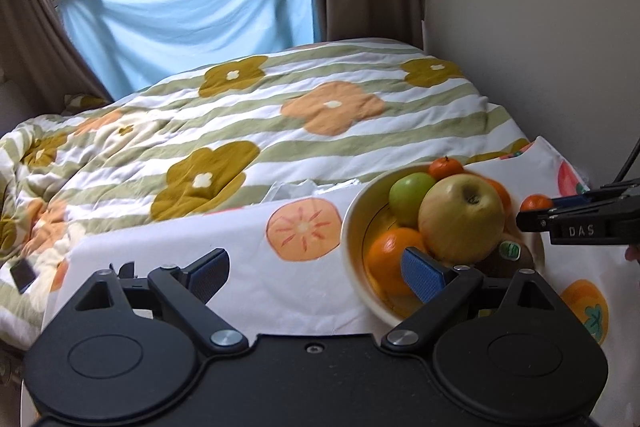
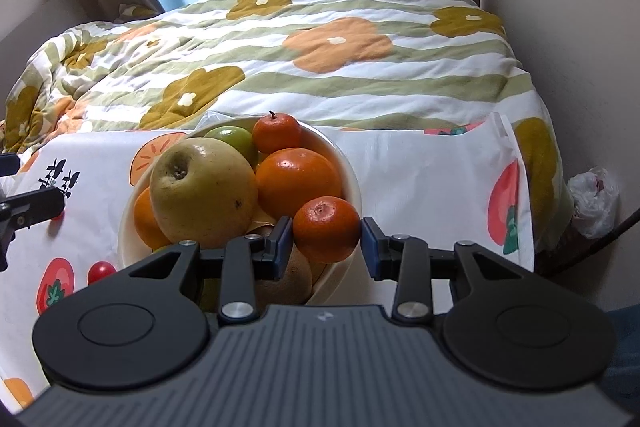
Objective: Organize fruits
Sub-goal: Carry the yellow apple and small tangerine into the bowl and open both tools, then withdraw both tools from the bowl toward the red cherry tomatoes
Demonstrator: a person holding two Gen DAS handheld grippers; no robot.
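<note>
Blue pads line the right gripper [image 2: 327,241], whose jaws stand around a small mandarin [image 2: 327,229] at the near right rim of the cream bowl [image 2: 352,171]; the left pad seems to touch the peel while a sliver of gap shows at the right pad, so whether it is truly clamped cannot be told. Behind that fruit the bowl holds a large yellow-green apple [image 2: 204,187], an orange [image 2: 298,177], a stemmed mandarin [image 2: 277,133] and a green apple [image 2: 232,141], with a brownish fruit [image 2: 298,277] mostly hidden under the gripper's linkage. A red cherry tomato [image 2: 101,271] lies on the fruit-print cloth [image 2: 420,179] left of the bowl. From the left wrist view, the left gripper [image 1: 320,275] hangs released, jaws wide apart, over the cloth, its right pad in front of the bowl's near orange [image 1: 390,255]. A green sticker [image 1: 510,250] on a dark fruit is blurred and unreadable. The other gripper's body, cut off at the right edge, reads "DAS". Beyond lies a striped flower quilt [image 1: 280,115] and a pale blue sheet [image 1: 192,11] over the window.
</note>
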